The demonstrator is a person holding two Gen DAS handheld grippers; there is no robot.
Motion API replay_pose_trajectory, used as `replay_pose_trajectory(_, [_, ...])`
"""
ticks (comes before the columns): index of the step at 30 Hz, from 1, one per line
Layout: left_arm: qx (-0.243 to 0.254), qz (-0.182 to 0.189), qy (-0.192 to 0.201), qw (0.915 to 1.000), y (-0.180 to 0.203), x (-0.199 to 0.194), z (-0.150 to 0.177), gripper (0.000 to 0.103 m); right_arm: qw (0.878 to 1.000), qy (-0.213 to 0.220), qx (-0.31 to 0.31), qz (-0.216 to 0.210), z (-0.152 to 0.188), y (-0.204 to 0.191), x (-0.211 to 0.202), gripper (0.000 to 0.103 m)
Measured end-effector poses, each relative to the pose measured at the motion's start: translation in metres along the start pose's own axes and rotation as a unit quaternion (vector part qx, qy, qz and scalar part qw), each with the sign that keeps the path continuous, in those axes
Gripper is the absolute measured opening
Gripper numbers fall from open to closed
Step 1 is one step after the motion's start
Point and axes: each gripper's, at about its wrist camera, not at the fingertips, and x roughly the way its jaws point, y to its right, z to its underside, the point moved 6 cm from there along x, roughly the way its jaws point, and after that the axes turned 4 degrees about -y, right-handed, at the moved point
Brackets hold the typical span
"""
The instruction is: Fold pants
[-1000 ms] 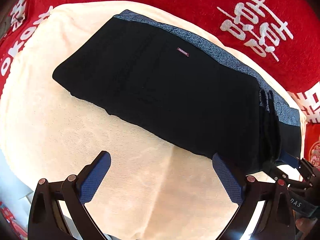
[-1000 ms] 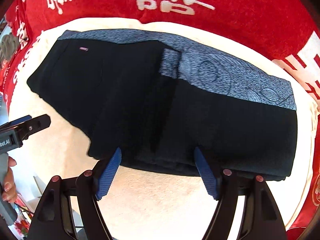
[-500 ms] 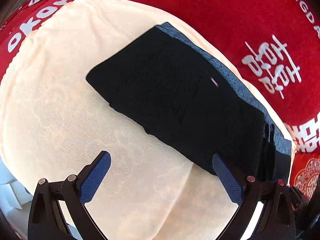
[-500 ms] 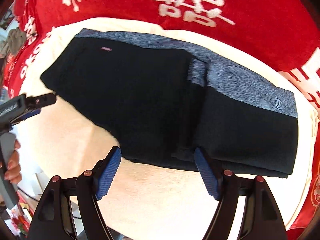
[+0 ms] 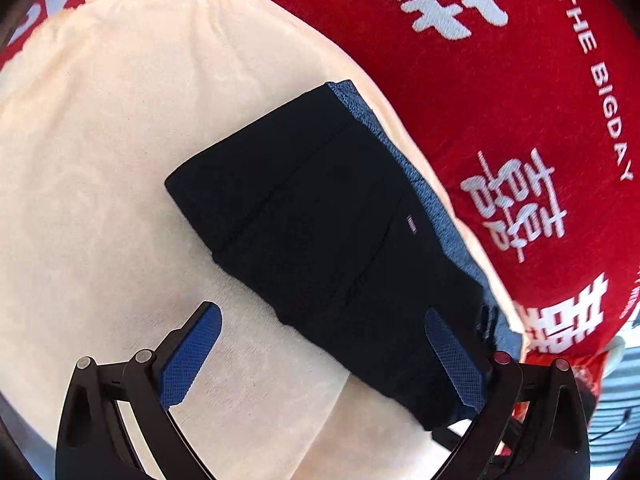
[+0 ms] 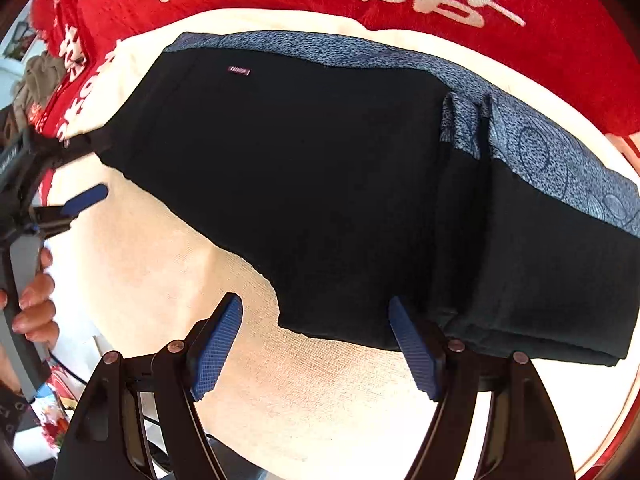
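The black pants [image 5: 320, 216] with a blue-grey patterned side stripe lie folded into a flat stack on a cream towel [image 5: 100, 200]; they also fill the middle of the right wrist view [image 6: 328, 184]. My left gripper [image 5: 320, 344] is open and empty, hovering over the near edge of the stack. My right gripper [image 6: 316, 336] is open and empty, just in front of the stack's near edge. The left gripper also shows at the left edge of the right wrist view [image 6: 76, 204], held by a hand, beside the stack's left end.
The cream towel [image 6: 320, 400] lies on a red blanket [image 5: 480, 80] with white characters that surrounds it at the back and right. Clutter sits past the blanket's left edge [image 6: 32, 80] and below the hand [image 6: 48, 408].
The left gripper has swung left and back, so the pants now sit lower right in its view. The right gripper has moved closer to the stack. Both stay open.
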Motion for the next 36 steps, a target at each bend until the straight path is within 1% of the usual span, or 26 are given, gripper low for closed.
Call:
replay_pose_trajectory(3, [-0.018, 0.030, 0.002, 0.9994, 0.001, -0.002, -0.004, 0.102, 1.000, 0.000, -0.002, -0.002, -0.001, 0.001, 0.002, 0.079])
replay_pose_trajectory(6, [-0.036, 0.052, 0.007, 0.9980, 0.001, -0.003, -0.007, 0.102, 1.000, 0.001, 0.003, -0.006, -0.002, 0.002, 0.003, 0.079])
replay_pose_trajectory(9, [-0.040, 0.074, 0.016, 0.9963, 0.003, -0.005, -0.011, 0.102, 1.000, 0.001, 0.003, -0.005, -0.003, 0.003, 0.003, 0.079])
replay_pose_trajectory(12, [-0.044, 0.087, 0.020, 0.9950, 0.005, -0.002, -0.017, 0.102, 1.000, 0.002, -0.001, -0.003, -0.002, 0.003, 0.003, 0.079])
replay_pose_trajectory(14, [-0.043, 0.088, 0.024, 0.9949, 0.011, -0.004, -0.021, 0.102, 1.000, 0.002, -0.004, -0.004, -0.002, 0.003, 0.003, 0.079])
replay_pose_trajectory(16, [-0.021, 0.092, 0.036, 0.9949, 0.024, -0.010, -0.023, 0.102, 1.000, 0.003, -0.006, -0.004, -0.001, 0.002, 0.004, 0.079])
replay_pose_trajectory(18, [0.028, 0.089, 0.054, 0.9942, 0.043, -0.015, -0.027, 0.102, 1.000, 0.004, -0.008, -0.004, -0.001, 0.001, 0.005, 0.079])
replay_pose_trajectory(19, [0.037, 0.080, 0.054, 0.9947, 0.045, -0.012, -0.029, 0.102, 1.000, 0.004, -0.010, -0.002, -0.001, 0.000, 0.006, 0.079])
replay_pose_trajectory(20, [0.035, 0.064, 0.044, 0.9964, 0.043, -0.004, -0.031, 0.102, 1.000, 0.004, -0.013, 0.000, -0.001, -0.001, 0.006, 0.079])
replay_pose_trajectory(21, [0.017, 0.055, 0.028, 0.9979, 0.036, 0.006, -0.035, 0.102, 1.000, 0.003, -0.014, 0.000, -0.001, -0.001, 0.006, 0.079])
replay_pose_trajectory(22, [-0.009, 0.055, 0.017, 0.9983, 0.026, 0.014, -0.038, 0.102, 1.000, 0.003, -0.015, 0.000, -0.001, -0.001, 0.006, 0.080])
replay_pose_trajectory(23, [-0.031, 0.066, 0.017, 0.9972, 0.020, 0.017, -0.042, 0.102, 1.000, 0.002, -0.014, -0.001, -0.002, -0.001, 0.005, 0.080])
replay_pose_trajectory(24, [-0.043, 0.076, 0.028, 0.9958, 0.020, 0.014, -0.045, 0.102, 1.000, 0.002, -0.015, -0.003, -0.002, -0.001, 0.002, 0.080])
replay_pose_trajectory(25, [-0.054, 0.078, 0.032, 0.9950, 0.020, 0.012, -0.048, 0.099, 1.000, 0.003, -0.015, -0.006, -0.003, -0.002, -0.001, 0.080])
replay_pose_trajectory(26, [-0.058, 0.064, 0.032, 0.9958, 0.020, 0.012, -0.049, 0.084, 1.000, 0.006, -0.014, -0.011, -0.005, -0.002, -0.007, 0.080])
replay_pose_trajectory(27, [-0.058, 0.038, 0.033, 0.9971, 0.020, 0.013, -0.050, 0.064, 1.000, 0.010, -0.012, -0.016, -0.009, -0.002, -0.013, 0.080])
replay_pose_trajectory(28, [-0.055, 0.022, 0.033, 0.9977, 0.019, 0.014, -0.050, 0.055, 1.000, 0.016, -0.010, -0.022, -0.014, -0.003, -0.022, 0.080])
replay_pose_trajectory(29, [-0.052, 0.010, 0.035, 0.9980, 0.018, 0.014, -0.051, 0.036, 0.999, 0.024, -0.007, -0.029, -0.021, -0.004, -0.032, 0.080])
replay_pose_trajectory(30, [-0.042, -0.006, 0.036, 0.9984, 0.018, 0.014, -0.051, 0.031, 0.999, 0.032, -0.004, -0.034, -0.027, -0.004, -0.039, 0.080])
replay_pose_trajectory(31, [-0.024, -0.020, 0.038, 0.9988, 0.023, 0.012, -0.051, 0.031, 0.998, 0.038, 0.001, -0.044, -0.039, -0.004, -0.050, 0.080])
replay_pose_trajectory(32, [0.012, -0.047, 0.048, 0.9977, 0.033, 0.008, -0.049, 0.030, 0.998, 0.039, 0.006, -0.057, -0.051, -0.004, -0.058, 0.080])
replay_pose_trajectory(33, [0.048, -0.070, 0.058, 0.9947, 0.042, 0.007, -0.047, 0.030, 0.997, 0.037, 0.011, -0.069, -0.060, -0.005, -0.063, 0.080])
replay_pose_trajectory(34, [0.090, -0.095, 0.071, 0.9888, 0.053, 0.004, -0.043, 0.030, 0.996, 0.033, 0.016, -0.084, -0.074, -0.007, -0.068, 0.080])
replay_pose_trajectory(35, [0.135, -0.119, 0.086, 0.9799, 0.065, 0.001, -0.038, 0.030, 0.995, 0.023, 0.018, -0.097, -0.092, -0.012, -0.073, 0.080])
replay_pose_trajectory(36, [0.182, -0.143, 0.101, 0.9675, 0.079, 0.000, -0.031, 0.030, 0.994, 0.016, 0.017, -0.106, -0.102, -0.017, -0.076, 0.080])
